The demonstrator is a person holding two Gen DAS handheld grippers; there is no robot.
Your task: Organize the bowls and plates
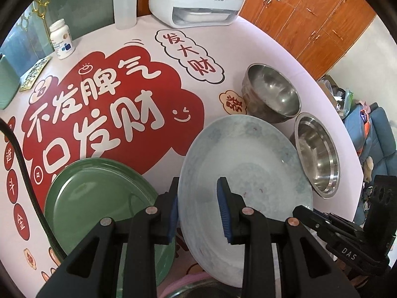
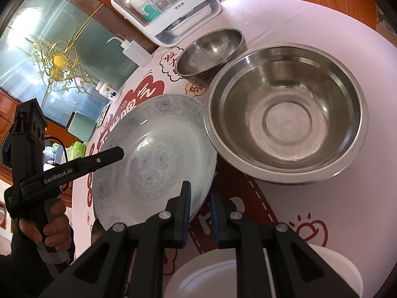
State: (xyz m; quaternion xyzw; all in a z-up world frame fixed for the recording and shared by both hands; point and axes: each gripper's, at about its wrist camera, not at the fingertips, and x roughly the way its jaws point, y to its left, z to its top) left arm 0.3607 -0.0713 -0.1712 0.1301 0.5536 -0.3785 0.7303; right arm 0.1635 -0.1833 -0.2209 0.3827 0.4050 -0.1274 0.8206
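A pale blue patterned plate (image 1: 248,173) hangs tilted above the table, held at two opposite sides. My left gripper (image 1: 198,211) is shut on its left rim, one blue pad behind the plate and one in front. In the right wrist view the same plate (image 2: 153,159) has my right gripper (image 2: 199,203) shut on its right rim. A green plate (image 1: 99,198) lies flat on the table to the left. Two steel bowls (image 1: 273,94) (image 1: 317,154) stand beyond the plate. The nearer, larger bowl (image 2: 285,114) sits just right of it, the smaller bowl (image 2: 211,52) behind.
A white plate (image 2: 211,278) lies under my right gripper. At the back stand a white countertop cabinet (image 1: 198,0), a squeeze bottle (image 1: 124,7) and a pill bottle (image 1: 62,39). The round table's edge (image 1: 347,129) curves close behind the bowls. A hand (image 2: 49,228) holds the left gripper's handle.
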